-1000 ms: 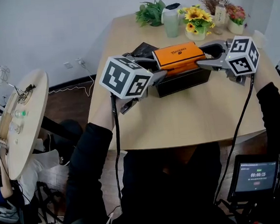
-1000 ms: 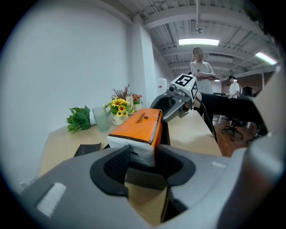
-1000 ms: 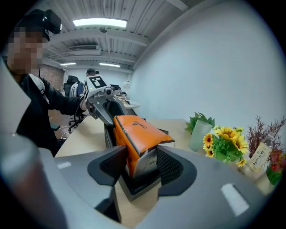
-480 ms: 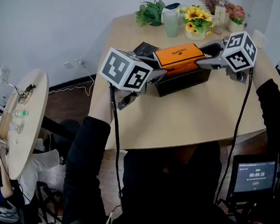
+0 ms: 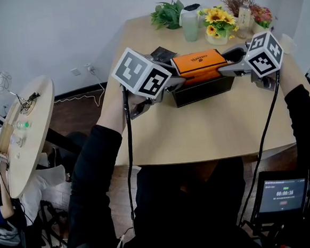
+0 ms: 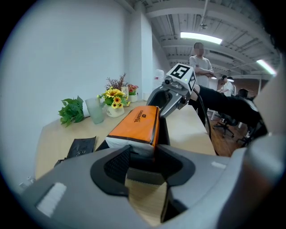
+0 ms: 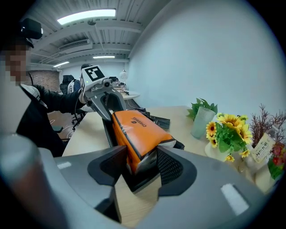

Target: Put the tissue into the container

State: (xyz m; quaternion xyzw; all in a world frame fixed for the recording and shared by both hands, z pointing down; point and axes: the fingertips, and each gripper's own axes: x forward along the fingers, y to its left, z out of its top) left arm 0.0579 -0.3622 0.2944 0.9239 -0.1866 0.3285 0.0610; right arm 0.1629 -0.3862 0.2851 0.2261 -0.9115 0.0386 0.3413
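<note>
Pinching its ends, left gripper (image 5: pixel 179 82) and right gripper (image 5: pixel 223 70) jaws clamp the soft orange tissue pack (image 5: pixel 199 62).

Both arms reach forward over the table, elbows bent, in black sleeves (image 5: pixel 96 163). The left forearm is bare from the cuff to the left hand (image 5: pixel 136 103), which grips its tool from below.

The left gripper (image 5: pixel 178 82) points toward the person's right, its marker cube (image 5: pixel 140 74) tilted with one corner up. Its jaws stand nearly together, pinching the near white end of the orange tissue pack (image 5: pixel 199 62).

The right gripper (image 5: pixel 224 70) points toward the person's left and faces the other gripper. Its jaws stand a little apart, with the pads pressed on the opposite end of the pack.

The two grippers are level with each other.
</note>
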